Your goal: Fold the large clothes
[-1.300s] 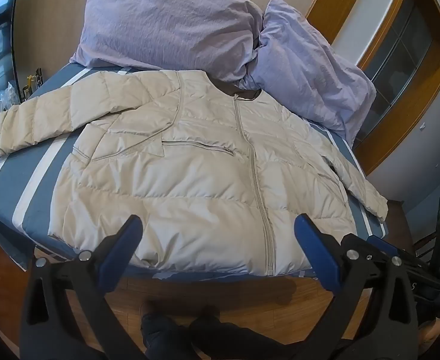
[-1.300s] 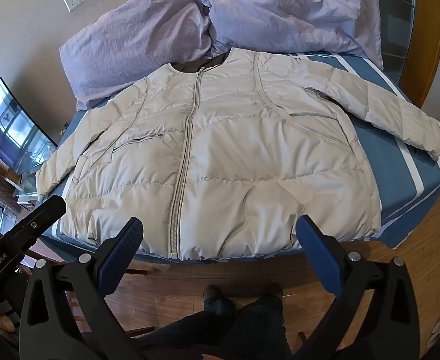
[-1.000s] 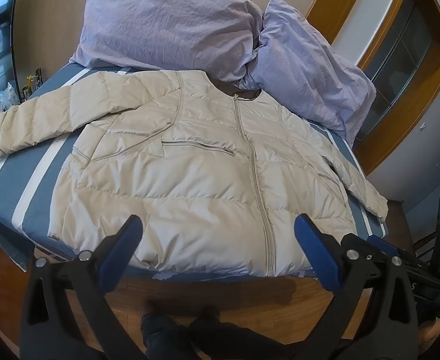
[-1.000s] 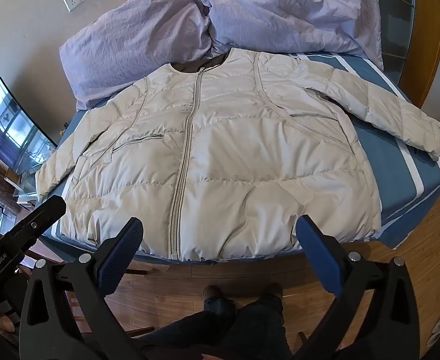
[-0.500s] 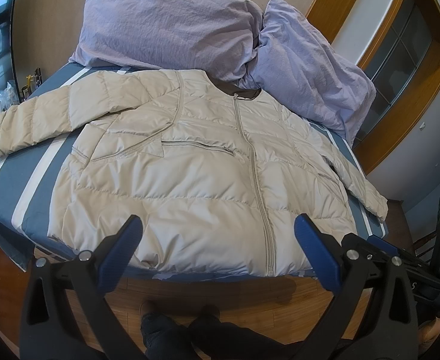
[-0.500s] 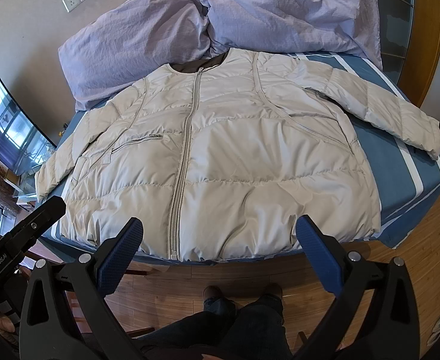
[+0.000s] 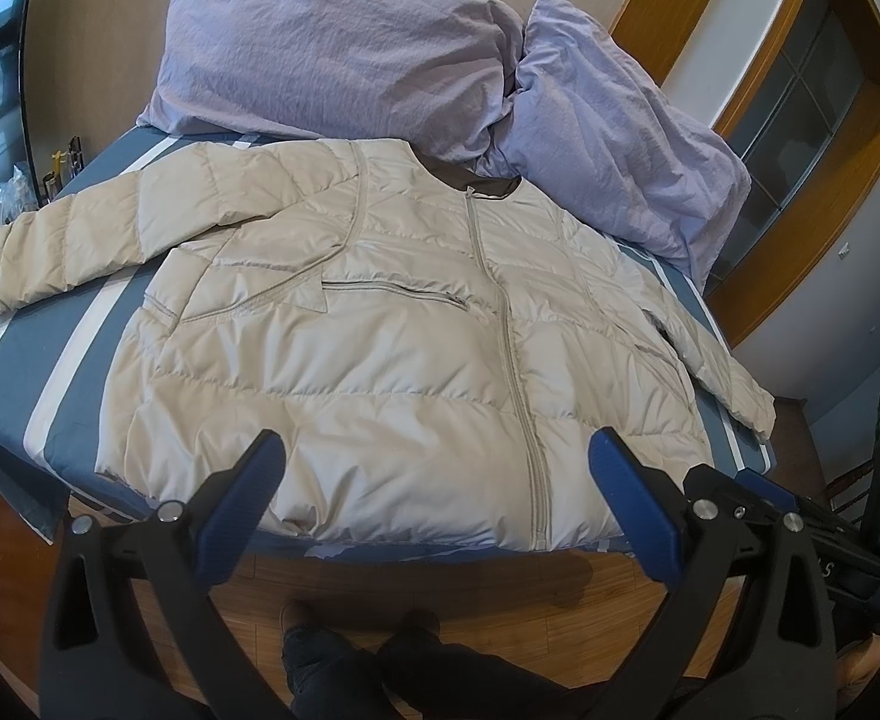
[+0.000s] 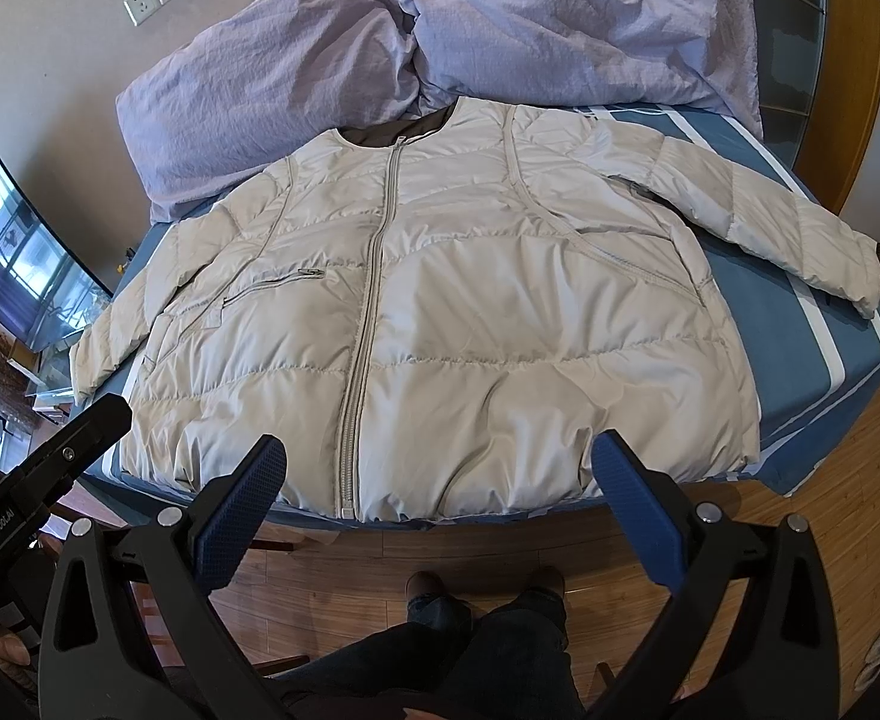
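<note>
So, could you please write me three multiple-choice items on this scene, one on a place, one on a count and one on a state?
1. Where does the jacket lie?
A. On the floor
B. Spread on the bed
C. Over a chair

2. How many pillows are behind its collar?
A. Two
B. One
C. Four

3. How is its front zipper?
A. Fully open
B. Torn off
C. Closed

Answers:
1 B, it lies flat on the striped blue sheet.
2 A, two lilac pillows show in both views.
3 C, the zipper runs closed from hem to neckline.
</note>
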